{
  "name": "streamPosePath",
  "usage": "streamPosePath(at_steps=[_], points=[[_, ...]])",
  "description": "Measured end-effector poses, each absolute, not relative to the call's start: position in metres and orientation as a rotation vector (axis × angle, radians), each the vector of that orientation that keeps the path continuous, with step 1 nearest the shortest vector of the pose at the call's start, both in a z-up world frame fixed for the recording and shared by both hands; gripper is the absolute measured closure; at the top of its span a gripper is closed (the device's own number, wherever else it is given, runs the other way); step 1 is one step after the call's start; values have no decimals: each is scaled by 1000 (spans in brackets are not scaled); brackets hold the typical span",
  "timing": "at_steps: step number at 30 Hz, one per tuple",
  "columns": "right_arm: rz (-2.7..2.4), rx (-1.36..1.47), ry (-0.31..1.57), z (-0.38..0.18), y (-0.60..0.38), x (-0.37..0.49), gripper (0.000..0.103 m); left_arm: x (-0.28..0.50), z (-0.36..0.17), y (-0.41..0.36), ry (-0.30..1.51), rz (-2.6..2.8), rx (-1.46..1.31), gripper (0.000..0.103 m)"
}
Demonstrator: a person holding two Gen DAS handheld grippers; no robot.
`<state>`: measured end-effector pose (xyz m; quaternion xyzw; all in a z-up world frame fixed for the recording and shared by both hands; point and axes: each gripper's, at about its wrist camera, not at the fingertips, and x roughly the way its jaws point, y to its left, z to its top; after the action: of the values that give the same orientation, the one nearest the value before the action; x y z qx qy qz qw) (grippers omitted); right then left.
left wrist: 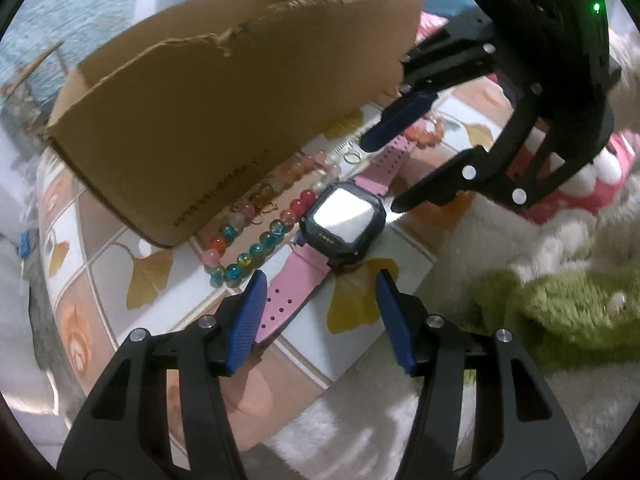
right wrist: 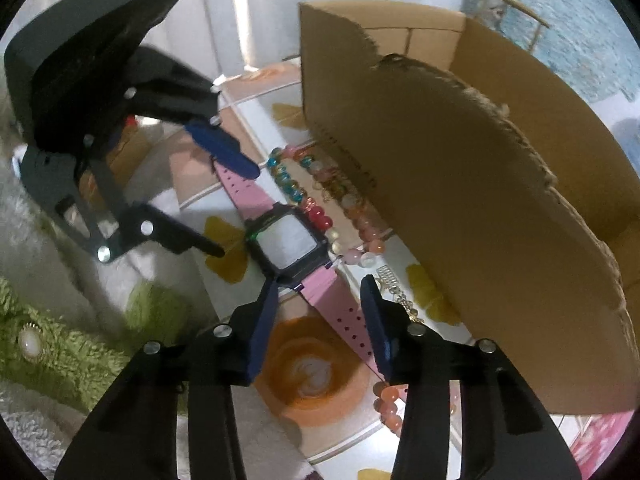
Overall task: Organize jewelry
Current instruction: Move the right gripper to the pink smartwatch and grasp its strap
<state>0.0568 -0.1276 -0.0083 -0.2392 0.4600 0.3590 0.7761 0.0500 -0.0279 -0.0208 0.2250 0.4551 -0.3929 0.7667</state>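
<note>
A pink watch [left wrist: 340, 224] w/ a dark square face lies flat on the worktop [left wrist: 404, 248], which has a leaf-pattern cover. Each strap end sits between the jaws of a tool. The left tool [left wrist: 320, 316] has its blue pads apart around one strap end, not pressing it. The right tool [right wrist: 320, 328] is apart too, around the other end; can't tell if its pads touch the strap. A cardboard box [left wrist: 224, 120] w/ a torn rim stands just beside the watch. Can't see what's inside. Bead bracelets [left wrist: 256, 248] & small gold rings [left wrist: 352, 157] lie between box & watch.
</note>
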Motion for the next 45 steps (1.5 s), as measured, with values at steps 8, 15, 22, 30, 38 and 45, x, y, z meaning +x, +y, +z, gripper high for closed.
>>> streamPosePath(at_steps=[8,15,22,30,38,45], points=[[818,-572,996,-18,-120,57,62,63,-24,-28,1010,-878,514,50],[872,-566,1020,-19,-120,65,62,68,-22,-25,986,-888,505,54],[915,-489,1088,-18,-125,82,63,64,-18,-13,995,-896,482,58],[958,-128,1282,-22,-151,118,63,74,-10,4,1080,-933,311,60],[906,-225,1128,4,-155,109,63,100,-15,21,1176,-976,174,66],[855,-813,845,-15,-107,51,63,123,-16,31,1230,-1027,70,66]])
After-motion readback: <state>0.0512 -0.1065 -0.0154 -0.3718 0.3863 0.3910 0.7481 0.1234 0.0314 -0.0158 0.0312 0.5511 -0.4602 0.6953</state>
